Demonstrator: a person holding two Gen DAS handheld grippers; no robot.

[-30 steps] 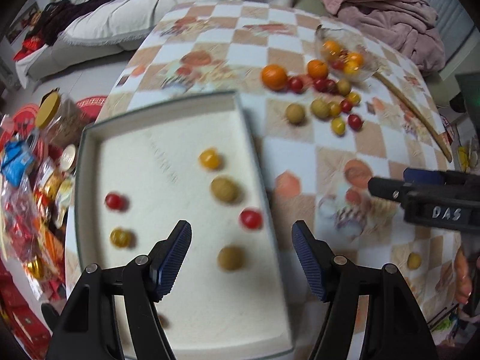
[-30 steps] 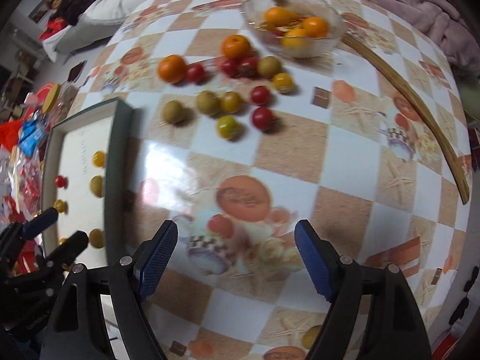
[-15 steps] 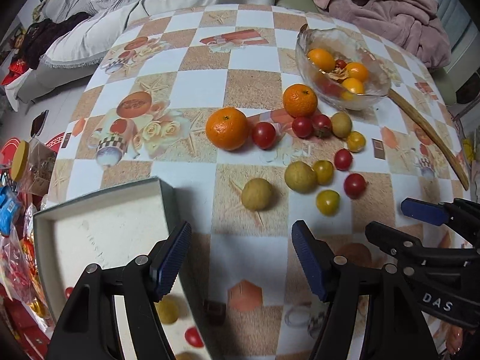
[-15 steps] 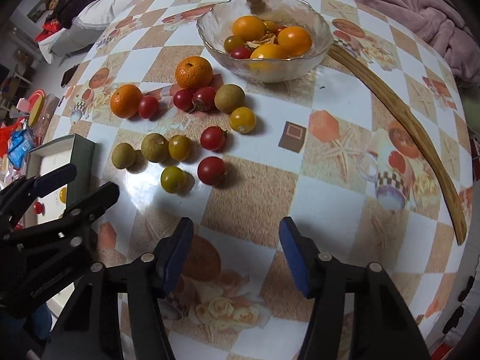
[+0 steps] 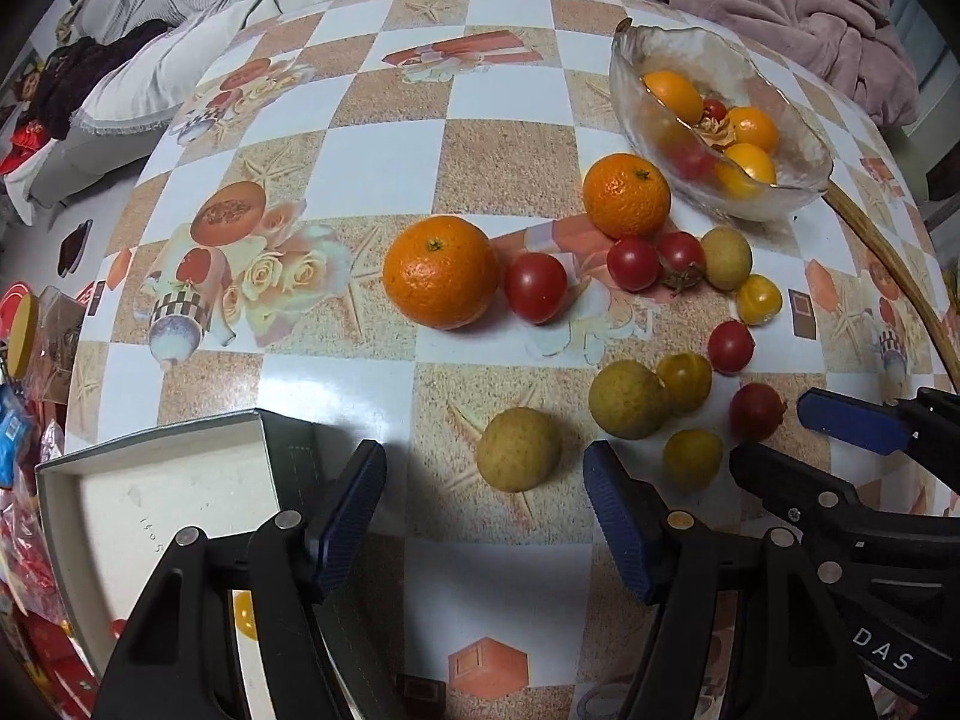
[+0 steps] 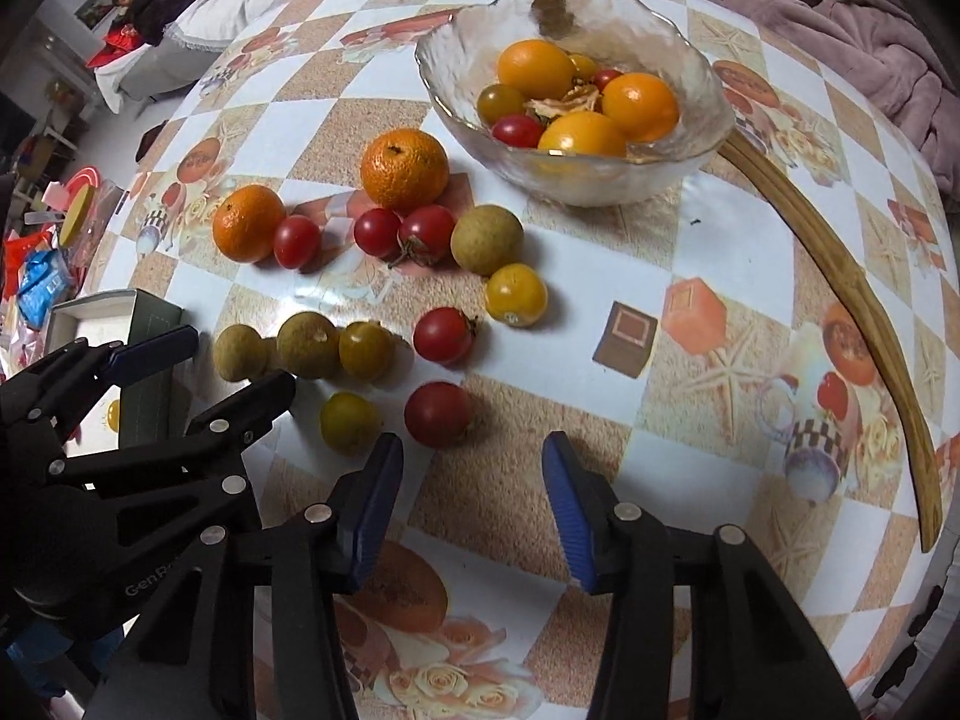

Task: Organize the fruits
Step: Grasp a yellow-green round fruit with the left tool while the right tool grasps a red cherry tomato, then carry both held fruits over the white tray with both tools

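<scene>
Loose fruit lies on the checked tablecloth: two oranges (image 5: 441, 279) (image 5: 627, 195), red tomatoes (image 5: 536, 287), yellow tomatoes and brown-green longans. My left gripper (image 5: 483, 498) points down, open, and one longan (image 5: 519, 450) lies just ahead of the gap between its fingers, untouched. My right gripper (image 6: 471, 468) hovers just short of a red tomato (image 6: 438, 414) and a yellow tomato (image 6: 350, 422). Its jaws are closing with nothing between them. A white tray (image 5: 150, 480) with a few small fruits sits under the left gripper's left side.
A glass bowl (image 6: 600, 192) holding oranges and tomatoes stands at the back. A long curved wooden stick (image 6: 840, 276) lies along the right table edge. Pink blankets (image 5: 780, 6) lie beyond the table, and snack packets (image 5: 24, 432) clutter the floor on the left.
My left gripper has moved from above the tray over to the loose fruit. My right gripper has come up to the fruit cluster and its jaws have narrowed.
</scene>
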